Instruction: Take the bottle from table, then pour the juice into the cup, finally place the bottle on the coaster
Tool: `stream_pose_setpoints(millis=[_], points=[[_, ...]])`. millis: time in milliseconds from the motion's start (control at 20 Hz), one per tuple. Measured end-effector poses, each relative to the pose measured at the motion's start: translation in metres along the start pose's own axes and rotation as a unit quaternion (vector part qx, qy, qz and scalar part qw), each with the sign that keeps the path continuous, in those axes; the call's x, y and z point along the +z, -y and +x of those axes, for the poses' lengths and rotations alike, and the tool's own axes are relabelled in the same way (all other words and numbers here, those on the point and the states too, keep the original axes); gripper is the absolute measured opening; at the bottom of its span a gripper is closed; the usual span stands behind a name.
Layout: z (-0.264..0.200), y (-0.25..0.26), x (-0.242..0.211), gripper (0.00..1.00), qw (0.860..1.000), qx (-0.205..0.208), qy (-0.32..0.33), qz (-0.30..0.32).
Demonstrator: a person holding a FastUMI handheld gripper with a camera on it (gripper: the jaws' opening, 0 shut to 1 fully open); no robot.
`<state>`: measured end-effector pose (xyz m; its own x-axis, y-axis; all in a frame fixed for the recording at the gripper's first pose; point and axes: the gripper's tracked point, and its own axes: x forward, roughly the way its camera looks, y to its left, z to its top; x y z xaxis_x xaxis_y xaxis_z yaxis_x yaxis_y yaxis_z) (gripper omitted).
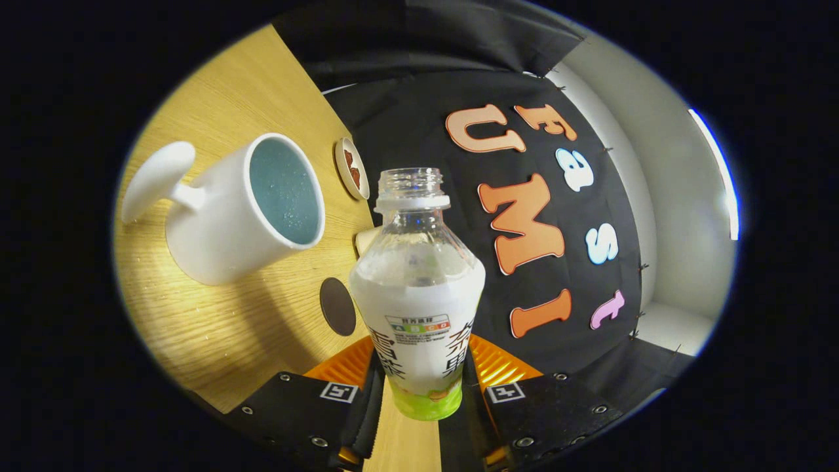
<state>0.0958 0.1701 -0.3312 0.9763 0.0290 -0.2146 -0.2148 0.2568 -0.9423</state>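
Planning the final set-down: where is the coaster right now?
In the gripper view the dark round coaster lies flat on the wooden table, just beside the bottle that the claw grips, nearer than the white cup.

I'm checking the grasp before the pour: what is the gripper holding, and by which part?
The gripper holds the uncapped bottle, its jaws pressing on either side of the labelled lower body, near the base.
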Motion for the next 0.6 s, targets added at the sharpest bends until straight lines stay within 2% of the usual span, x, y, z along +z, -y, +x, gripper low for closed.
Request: stream_pose_setpoints(millis=[150, 300, 600], points=[[0.0042, -0.0015, 0.0043, 0.57, 1.000, -0.004, 0.007, -0.029], [0.0042, 0.0066, 0.0037, 0.57, 0.996, -0.029, 0.018, -0.082], [0.0045, 0.0053, 0.0073, 0.56, 0.991, -0.039, 0.029, -0.121]])
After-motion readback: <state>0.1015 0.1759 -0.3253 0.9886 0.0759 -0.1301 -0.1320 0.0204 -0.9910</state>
